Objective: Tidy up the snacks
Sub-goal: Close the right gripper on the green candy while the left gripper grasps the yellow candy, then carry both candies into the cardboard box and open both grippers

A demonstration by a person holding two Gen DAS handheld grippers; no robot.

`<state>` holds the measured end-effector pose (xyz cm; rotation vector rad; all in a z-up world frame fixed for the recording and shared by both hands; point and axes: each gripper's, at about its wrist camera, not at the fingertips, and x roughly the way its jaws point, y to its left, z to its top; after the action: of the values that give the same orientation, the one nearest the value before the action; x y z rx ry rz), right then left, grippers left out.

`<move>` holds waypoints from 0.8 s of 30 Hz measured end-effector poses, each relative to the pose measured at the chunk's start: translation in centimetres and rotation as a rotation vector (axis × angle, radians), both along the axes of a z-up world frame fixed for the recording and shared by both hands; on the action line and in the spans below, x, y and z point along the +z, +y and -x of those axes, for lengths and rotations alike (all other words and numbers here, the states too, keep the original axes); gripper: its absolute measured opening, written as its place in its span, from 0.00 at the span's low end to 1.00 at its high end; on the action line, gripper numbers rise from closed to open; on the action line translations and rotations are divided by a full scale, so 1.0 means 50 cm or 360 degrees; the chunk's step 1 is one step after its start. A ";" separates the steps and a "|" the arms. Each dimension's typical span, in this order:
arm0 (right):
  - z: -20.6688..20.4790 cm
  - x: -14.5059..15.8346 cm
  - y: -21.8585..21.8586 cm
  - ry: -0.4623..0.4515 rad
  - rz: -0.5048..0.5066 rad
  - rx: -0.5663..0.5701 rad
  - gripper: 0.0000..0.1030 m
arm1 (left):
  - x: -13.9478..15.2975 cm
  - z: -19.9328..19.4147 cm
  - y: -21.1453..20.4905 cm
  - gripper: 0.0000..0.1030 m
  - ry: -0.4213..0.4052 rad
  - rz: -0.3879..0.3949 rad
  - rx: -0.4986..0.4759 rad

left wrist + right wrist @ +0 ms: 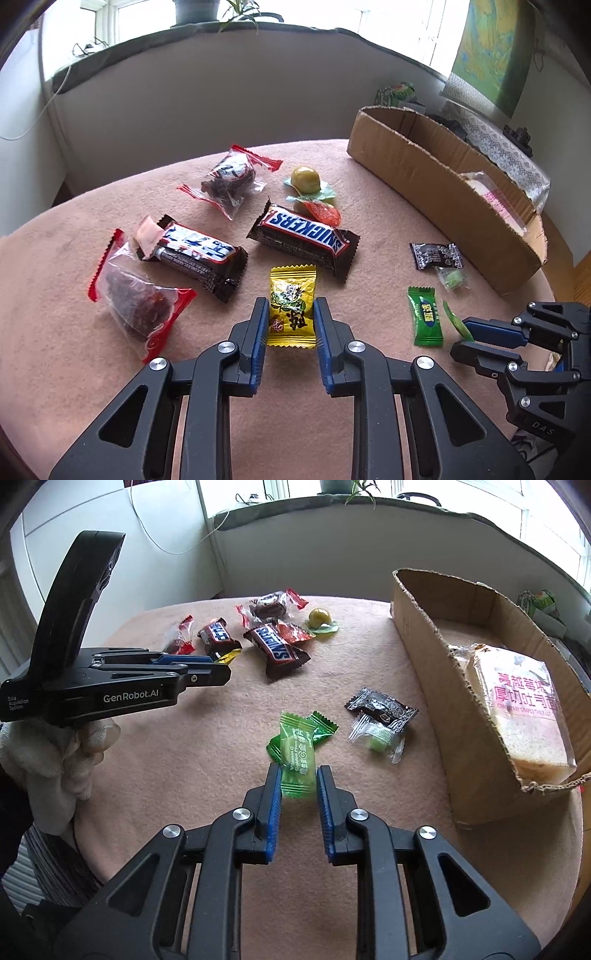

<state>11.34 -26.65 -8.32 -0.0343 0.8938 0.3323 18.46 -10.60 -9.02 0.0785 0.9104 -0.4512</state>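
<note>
In the left wrist view my left gripper [291,302] is shut on a yellow candy packet [292,295], its blue pads pressing both long sides just above the pink cloth. My right gripper [299,768] is shut on the near end of a light green candy [297,753], which lies across a darker green candy [324,728]. The left wrist view shows the right gripper [461,326] low at the right, beside that darker green candy [424,317]. In the right wrist view the left gripper [226,666] is at the left, held by a gloved hand [55,753].
An open cardboard box [424,184] with a bread pack [524,709] stands at the right. On the cloth lie a Snickers bar [306,236], a second chocolate bar [195,254], two red-edged clear packs [140,299], a green plum [304,179], a black candy [436,254] and a small clear candy [452,278].
</note>
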 end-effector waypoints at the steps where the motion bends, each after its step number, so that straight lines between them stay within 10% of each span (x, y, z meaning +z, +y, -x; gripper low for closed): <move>1: 0.003 0.005 -0.001 -0.0010 -0.0010 -0.0003 0.19 | 0.006 0.003 0.003 0.22 -0.0008 0.0011 0.0002; 24: 0.042 0.160 -0.165 -0.0291 -0.0092 -0.0291 0.19 | 0.133 0.009 -0.124 0.22 -0.0159 0.0242 -0.0125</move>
<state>9.25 -34.90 -0.32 0.0693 0.6998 0.1806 18.02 -16.82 -2.35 -0.0021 0.7747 -0.5831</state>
